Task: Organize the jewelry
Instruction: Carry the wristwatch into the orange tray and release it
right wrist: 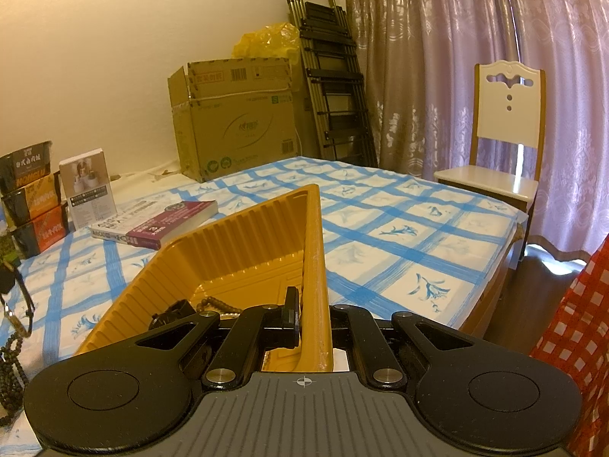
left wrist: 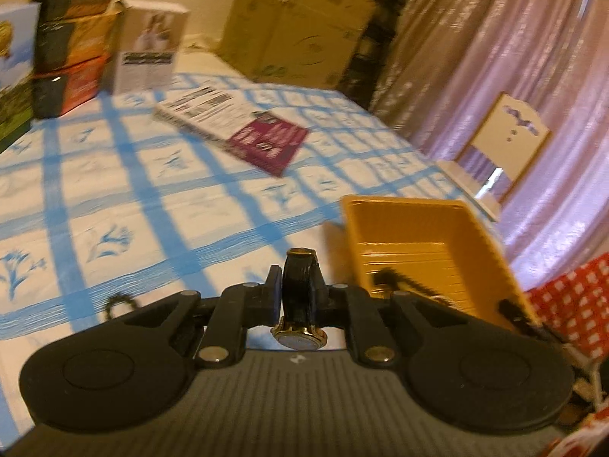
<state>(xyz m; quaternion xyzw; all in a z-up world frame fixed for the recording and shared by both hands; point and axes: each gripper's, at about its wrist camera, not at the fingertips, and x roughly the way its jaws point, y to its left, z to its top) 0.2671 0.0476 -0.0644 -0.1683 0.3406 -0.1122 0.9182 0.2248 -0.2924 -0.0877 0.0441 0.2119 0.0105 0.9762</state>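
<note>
L gripper (left wrist: 296, 297): jaws narrowed and clamped on a wristwatch (left wrist: 299, 304), held by its black strap; gold-rimmed case w/ pale dial hangs below the pads, facing the lens, clear of the tablecloth (left wrist: 152, 198). L view is blurred. Yellow tray (left wrist: 426, 251) is seen just R of the held watch, tilted; dark beaded items are visible inside it, type not resolved owing to blur. R gripper (right wrist: 310, 318): jaws fully closed on the tray's side wall, one finger (right wrist: 291, 316) inside the tray, the other hidden behind the wall. Tray is raised at an angle over the blue-checked cloth. In the tray, per R view: a brown bead string (right wrist: 217, 304) and a small black item (right wrist: 171, 314), not identifiable. Further bead strands (right wrist: 11, 365) are noted on the cloth at far L edge of R view, apart from the tray. Also on table: book (right wrist: 160, 224), stacked snack boxes (right wrist: 32, 202), white box (right wrist: 89, 186). Beyond table: cardboard carton (right wrist: 236, 122), folded ladder (right wrist: 327, 76), chair (right wrist: 506, 129), curtains (right wrist: 437, 57).
</note>
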